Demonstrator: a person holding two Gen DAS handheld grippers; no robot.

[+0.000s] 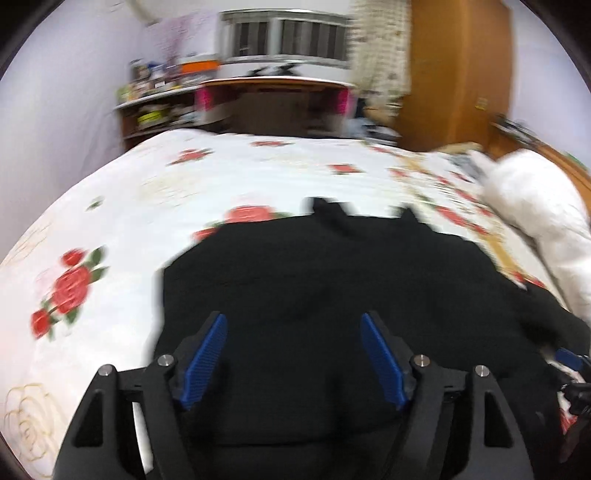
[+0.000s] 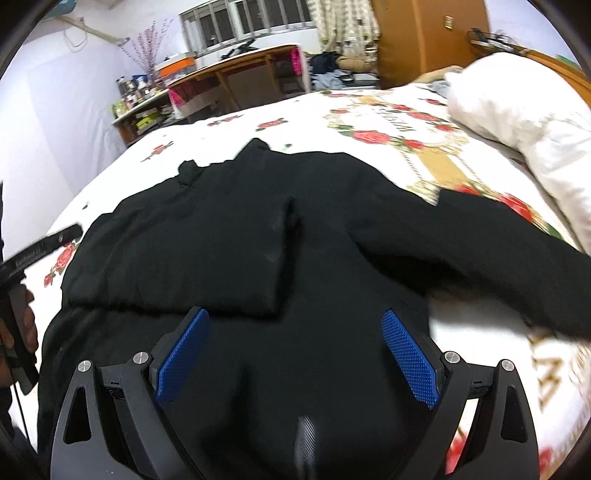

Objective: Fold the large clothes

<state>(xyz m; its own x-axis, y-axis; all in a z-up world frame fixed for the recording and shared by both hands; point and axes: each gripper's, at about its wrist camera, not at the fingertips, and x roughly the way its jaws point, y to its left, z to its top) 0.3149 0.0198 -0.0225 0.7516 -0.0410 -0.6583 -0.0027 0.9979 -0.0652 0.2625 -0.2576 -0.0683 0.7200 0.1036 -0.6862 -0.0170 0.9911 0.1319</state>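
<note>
A large black garment [image 2: 229, 236] lies spread on a rose-patterned bed sheet [image 2: 369, 122]. In the right wrist view its left sleeve [image 2: 177, 258] is folded across the body, and the right sleeve [image 2: 498, 254] stretches out to the right. My right gripper [image 2: 294, 314] hovers open over the garment's near part, with nothing between its blue pads [image 2: 410, 358]. My left gripper [image 1: 292, 319] is open too, above the black cloth [image 1: 314, 277] near its left edge, and its jaws hold nothing. The left gripper's body [image 2: 55, 240] and the hand holding it [image 2: 26, 325] show at the far left.
A white pillow or duvet [image 2: 517, 107] is bunched at the bed's right side. Beyond the bed stand a wooden desk [image 2: 240, 74], a cluttered shelf [image 2: 140, 107] by the wall and a wooden wardrobe [image 2: 424, 33]. Bare sheet [image 1: 92, 258] lies left of the garment.
</note>
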